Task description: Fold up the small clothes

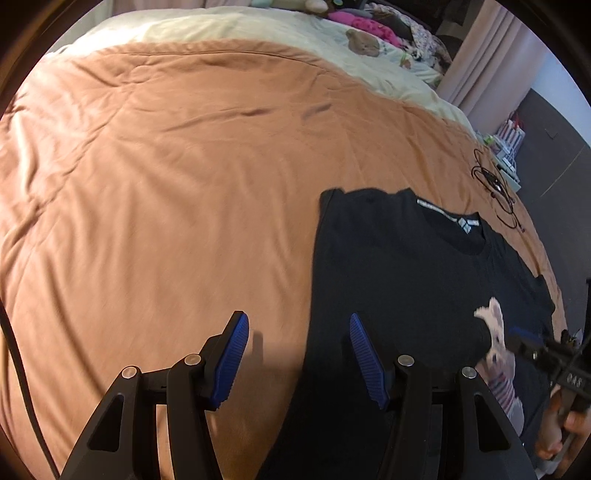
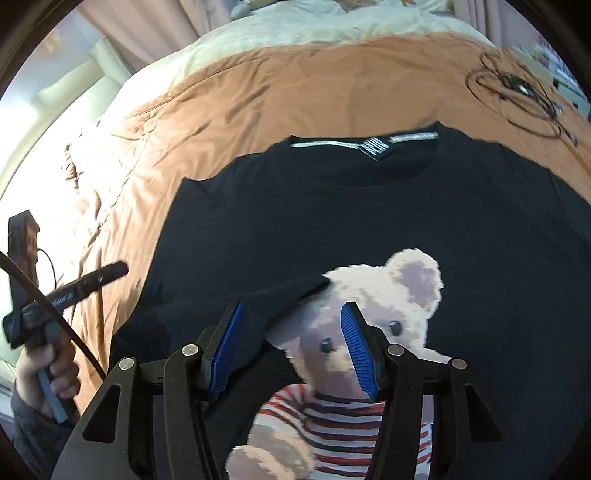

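A black T-shirt (image 2: pixel 369 229) with a teddy bear print (image 2: pixel 369 332) lies face up on the orange bedspread (image 1: pixel 166 184). Its left sleeve is folded in over the body, the fold edge crossing the bear's head. My left gripper (image 1: pixel 299 325) is open and empty, hovering over the shirt's left edge (image 1: pixel 388 277). My right gripper (image 2: pixel 291 314) is open and empty above the bear print and the folded sleeve's hem. The right gripper also shows at the right edge of the left wrist view (image 1: pixel 546 354), the left gripper at the left of the right wrist view (image 2: pixel 74 291).
A coiled black cable (image 1: pixel 495 192) lies on the bedspread beyond the shirt's collar, also in the right wrist view (image 2: pixel 517 92). A cream blanket (image 1: pixel 258 26) with toys and clothes covers the far end of the bed. Curtains (image 1: pixel 491 55) hang beyond.
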The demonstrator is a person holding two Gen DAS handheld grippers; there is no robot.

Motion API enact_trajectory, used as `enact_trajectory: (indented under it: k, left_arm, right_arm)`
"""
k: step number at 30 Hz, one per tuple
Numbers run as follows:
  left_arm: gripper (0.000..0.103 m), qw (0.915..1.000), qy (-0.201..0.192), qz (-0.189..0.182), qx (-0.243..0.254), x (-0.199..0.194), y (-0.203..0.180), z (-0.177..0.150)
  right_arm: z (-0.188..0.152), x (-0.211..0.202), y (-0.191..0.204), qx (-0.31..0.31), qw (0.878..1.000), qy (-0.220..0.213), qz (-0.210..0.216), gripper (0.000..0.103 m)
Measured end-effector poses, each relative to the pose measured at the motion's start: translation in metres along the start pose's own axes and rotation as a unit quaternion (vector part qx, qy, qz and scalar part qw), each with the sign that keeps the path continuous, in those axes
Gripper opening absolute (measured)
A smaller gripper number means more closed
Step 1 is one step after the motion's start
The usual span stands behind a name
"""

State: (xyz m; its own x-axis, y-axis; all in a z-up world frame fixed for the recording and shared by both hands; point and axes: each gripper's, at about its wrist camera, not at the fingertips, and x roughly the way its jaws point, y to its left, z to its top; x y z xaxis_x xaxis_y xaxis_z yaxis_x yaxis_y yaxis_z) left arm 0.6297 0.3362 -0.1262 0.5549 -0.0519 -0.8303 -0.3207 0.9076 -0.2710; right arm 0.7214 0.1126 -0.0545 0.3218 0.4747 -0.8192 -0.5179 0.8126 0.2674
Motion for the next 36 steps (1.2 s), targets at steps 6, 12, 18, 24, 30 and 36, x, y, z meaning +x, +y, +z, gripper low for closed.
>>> enact_trajectory:
  k: [6, 12, 18, 24, 30, 36]
  left_arm:
    - [0.059, 0.9997, 0.014, -0.001, 0.022, 0.037, -0.014, 0.027]
    - [0.042, 0.9994, 0.014, -0.005, 0.031, 0.061, -0.018, 0.043]
    - [0.007, 0.9986, 0.018, -0.019, 0.045, 0.073, -0.025, 0.051]
    - [0.006, 0.9996, 0.003, 0.009, 0.026, 0.070, -0.005, 0.055]
    - [0.013, 0.9971, 0.008, 0.054, 0.053, 0.075, -0.015, 0.053]
    - [0.027, 0.9960, 0.021, 0.063, 0.059, 0.060, -0.007, 0.036]
  right_arm:
    - [0.009, 0.004, -0.022, 0.018, 1.000, 0.011, 0.008, 0.052]
    - [0.013, 0.006, -0.031, 0.024, 0.999, 0.012, 0.021, 0.052]
    - [0.019, 0.021, -0.034, 0.028, 0.999, 0.009, 0.024, 0.052]
    - [0.023, 0.034, -0.020, 0.013, 1.000, 0.007, 0.015, 0.052]
    - [0.027, 0.047, -0.004, 0.000, 1.000, 0.006, 0.008, 0.052]
    - [0.018, 0.058, 0.019, -0.064, 0.997, 0.034, -0.006, 0.052]
